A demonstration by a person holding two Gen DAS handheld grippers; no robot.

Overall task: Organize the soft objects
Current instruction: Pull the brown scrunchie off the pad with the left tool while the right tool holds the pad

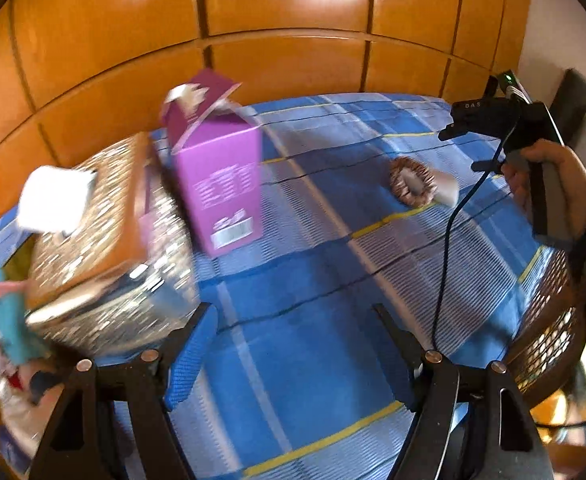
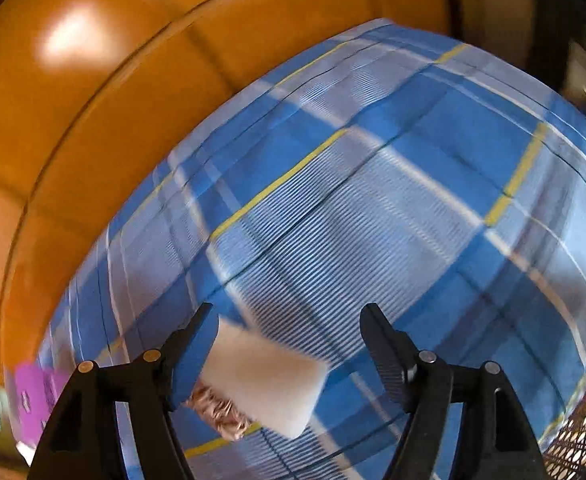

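Observation:
A brown scrunchie (image 1: 411, 184) and a white soft pad (image 1: 445, 188) lie together on the blue plaid bed cover (image 1: 313, 280). My left gripper (image 1: 295, 312) is open and empty, low over the cover. My right gripper (image 1: 449, 130) hangs above and to the right of the scrunchie. In the right wrist view my right gripper (image 2: 289, 314) is open, with the white pad (image 2: 265, 380) and the scrunchie (image 2: 219, 408) below, near its left finger (image 2: 195, 356). It holds nothing.
A purple box (image 1: 221, 176) with an open flap stands at the left, next to a woven basket (image 1: 105, 240) that holds a white object (image 1: 55, 200). Teal and mixed soft items (image 1: 9, 320) lie far left. A brown mesh basket (image 1: 549, 320) sits right. Wooden panels (image 1: 253, 20) are behind.

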